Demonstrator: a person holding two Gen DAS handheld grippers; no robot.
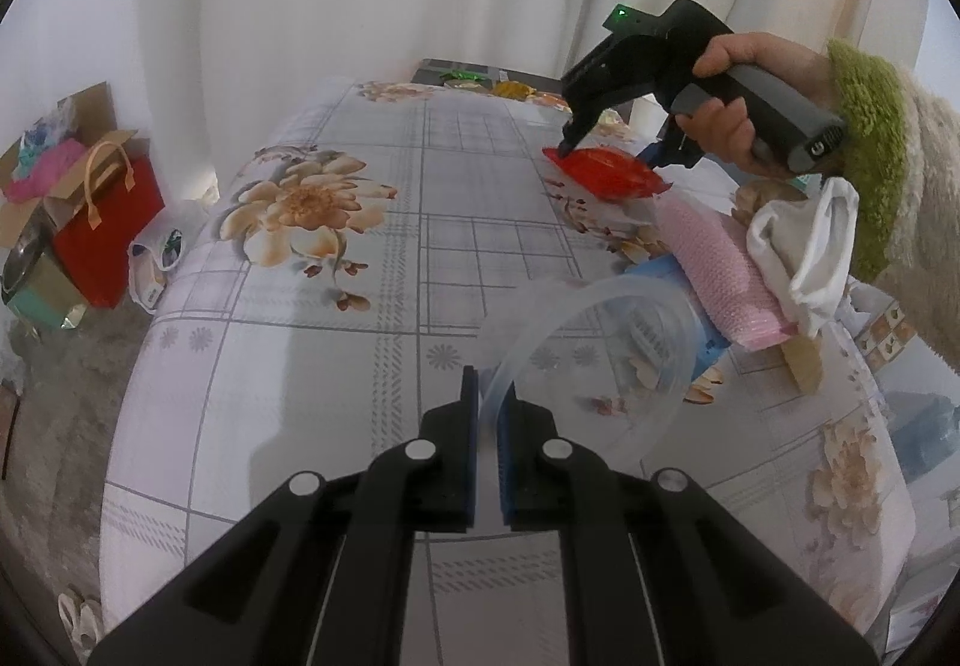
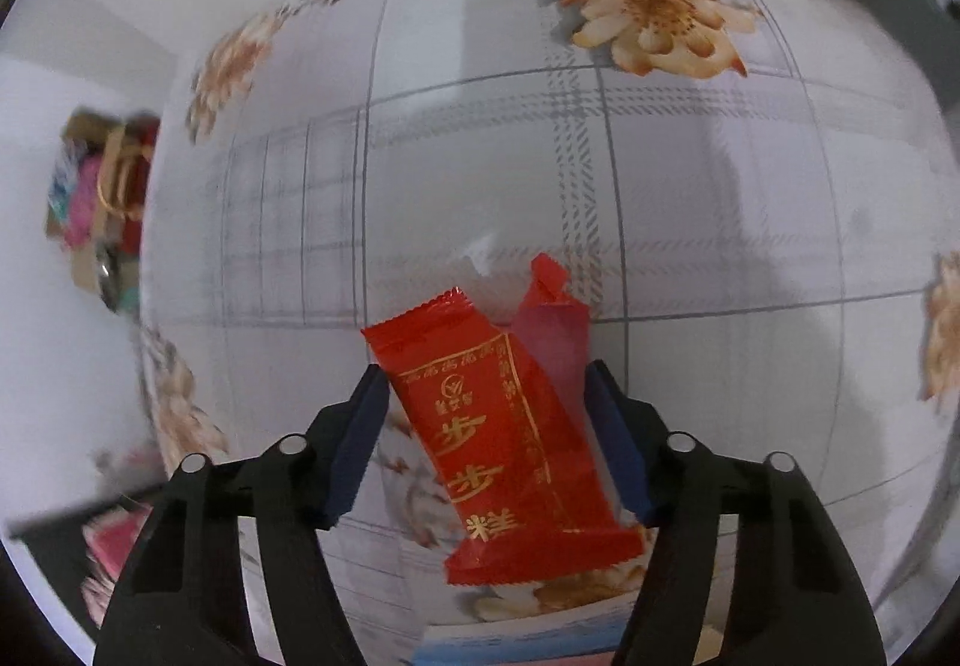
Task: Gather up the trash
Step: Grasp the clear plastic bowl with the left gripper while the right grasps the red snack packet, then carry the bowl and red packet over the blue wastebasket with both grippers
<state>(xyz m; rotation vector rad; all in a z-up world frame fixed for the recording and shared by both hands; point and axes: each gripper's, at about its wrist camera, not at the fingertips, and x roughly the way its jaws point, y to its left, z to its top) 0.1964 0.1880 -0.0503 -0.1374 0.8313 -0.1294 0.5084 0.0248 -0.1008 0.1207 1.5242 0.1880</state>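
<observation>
While the clear, round plastic container (image 1: 591, 360) was pinched by its rim in the clenched left gripper (image 1: 487, 396) near the table's near edge, the red foil snack wrapper with gold lettering (image 2: 510, 450) was seen lying on the floral plaid tablecloth (image 2: 690, 198) toward the right edge. It was straddled by the spread-fingered right gripper (image 2: 489, 426), clearly the nearer one, its long axis running roughly along the fingers; contact could not be told.

Red wrapper (image 2: 510, 444) with gold lettering; grey-checked, peach-flowered tablecloth (image 2: 690, 198).
</observation>
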